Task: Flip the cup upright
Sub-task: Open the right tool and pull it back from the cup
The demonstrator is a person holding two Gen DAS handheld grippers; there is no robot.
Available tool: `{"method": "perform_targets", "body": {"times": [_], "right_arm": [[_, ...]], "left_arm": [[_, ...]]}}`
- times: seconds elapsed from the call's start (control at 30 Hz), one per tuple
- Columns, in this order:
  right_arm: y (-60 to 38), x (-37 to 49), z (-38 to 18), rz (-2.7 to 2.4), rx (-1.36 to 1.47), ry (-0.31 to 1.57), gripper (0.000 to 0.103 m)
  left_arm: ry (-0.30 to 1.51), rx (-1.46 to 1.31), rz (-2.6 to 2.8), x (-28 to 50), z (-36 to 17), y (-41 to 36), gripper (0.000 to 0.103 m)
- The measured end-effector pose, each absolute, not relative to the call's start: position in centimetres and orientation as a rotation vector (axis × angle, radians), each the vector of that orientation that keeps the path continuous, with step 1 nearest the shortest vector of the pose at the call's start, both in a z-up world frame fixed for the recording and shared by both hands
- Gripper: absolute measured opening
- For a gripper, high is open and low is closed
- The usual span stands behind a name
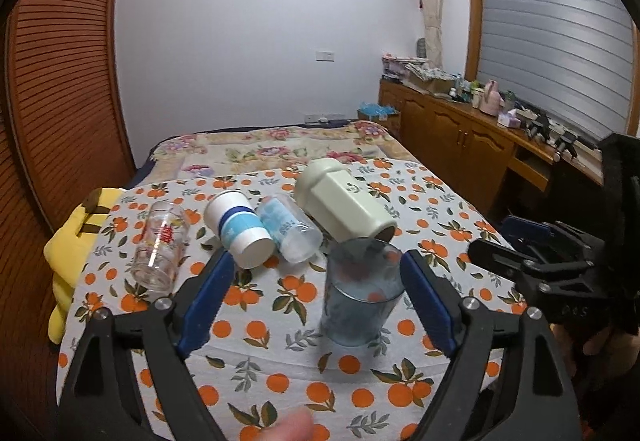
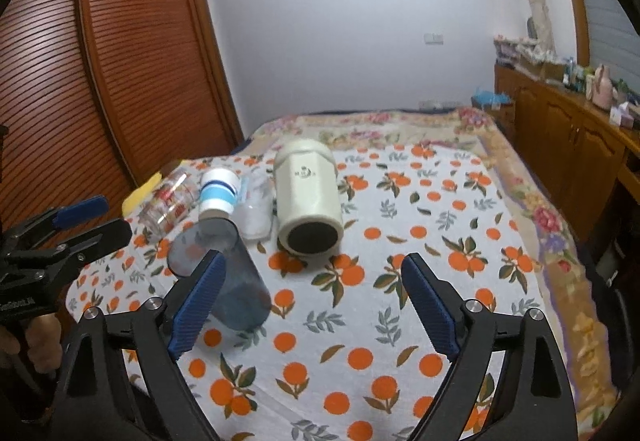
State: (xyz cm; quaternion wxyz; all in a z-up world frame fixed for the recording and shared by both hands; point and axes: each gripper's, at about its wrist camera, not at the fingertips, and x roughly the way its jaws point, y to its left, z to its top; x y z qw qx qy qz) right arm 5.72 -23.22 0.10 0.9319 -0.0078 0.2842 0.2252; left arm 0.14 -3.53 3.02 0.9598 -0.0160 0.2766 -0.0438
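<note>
Each handheld gripper is a black plastic frame with triangular cut-outs and round silver screws at its pivots. The left gripper (image 1: 316, 273) carries two long fingers (image 1: 206, 301) faced with ribbed blue pads; the right gripper (image 2: 312, 281) has matching blue-padded fingers (image 2: 430, 305). Faint pale lettering marks each black body. Bare skin of a hand (image 2: 38, 337) wraps one grip.

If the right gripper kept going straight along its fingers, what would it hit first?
Probably the cream mug lying on its side, dark mouth facing the right gripper, which is open. Only tablecloth lies between. The upright blue tumbler sits by the left finger, off that line, though depth is hard to judge.
</note>
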Motion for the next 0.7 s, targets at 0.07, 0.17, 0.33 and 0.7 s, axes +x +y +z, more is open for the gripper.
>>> {"method": "perform_targets", "body": {"times": [0.07, 0.17, 0.33, 0.7], "right_arm": [[-23.1, 5.3, 0.4, 0.453, -0.014, 0.557, 0.095], [-22.9, 4.5, 0.8, 0.434, -0.011, 0.512, 0.100], [-22.8, 3.5, 1.5, 0.412, -0.009, 0.473, 0.101], [-22.9, 2.4, 0.9, 0.365, -0.014, 0.450, 0.101]], "left_arm": [[0.549, -0.035, -0.074, -0.1, 3.0, -3.3, 0.089], [0.535, -0.035, -0.057, -0.5, 2.9, -3.0, 0.092], [0.509, -0.033, -0.037, -1.3, 2.9, -2.7, 0.093], [0.510, -0.020, 0.008, -2.7, 2.4, -2.1, 0.093]]}}
